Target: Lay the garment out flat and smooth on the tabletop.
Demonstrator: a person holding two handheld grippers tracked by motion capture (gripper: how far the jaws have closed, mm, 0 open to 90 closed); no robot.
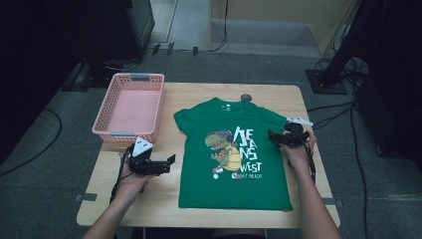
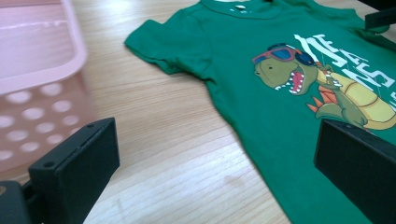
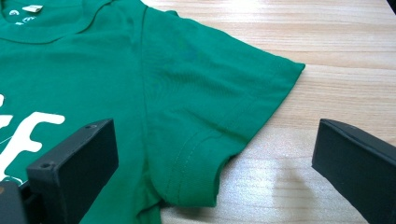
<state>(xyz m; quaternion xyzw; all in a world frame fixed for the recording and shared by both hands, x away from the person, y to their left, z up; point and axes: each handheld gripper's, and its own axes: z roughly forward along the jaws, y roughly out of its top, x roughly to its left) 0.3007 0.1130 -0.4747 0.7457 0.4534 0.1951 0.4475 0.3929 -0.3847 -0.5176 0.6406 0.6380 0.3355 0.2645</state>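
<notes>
From up top, the green dinosaur-print cotton t-shirt (image 1: 233, 154) lay flat on the wooden table (image 1: 164, 196), pink plastic basket (image 1: 130, 107) beside it. Left gripper (image 2: 215, 163) was spread wide, empty. Right gripper (image 3: 215, 163) too, straddling the sleeve (image 3: 210, 107); I reckoned folding hadn't started, pinch next.

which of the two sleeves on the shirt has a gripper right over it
The sleeve at the person's right side: the right gripper sits open at it. The other sleeve lies apart from the left gripper, which is over bare wood.

Bare forearms, black tongs (image 1: 171, 162), grey triangular plate, trailing black cables
</notes>
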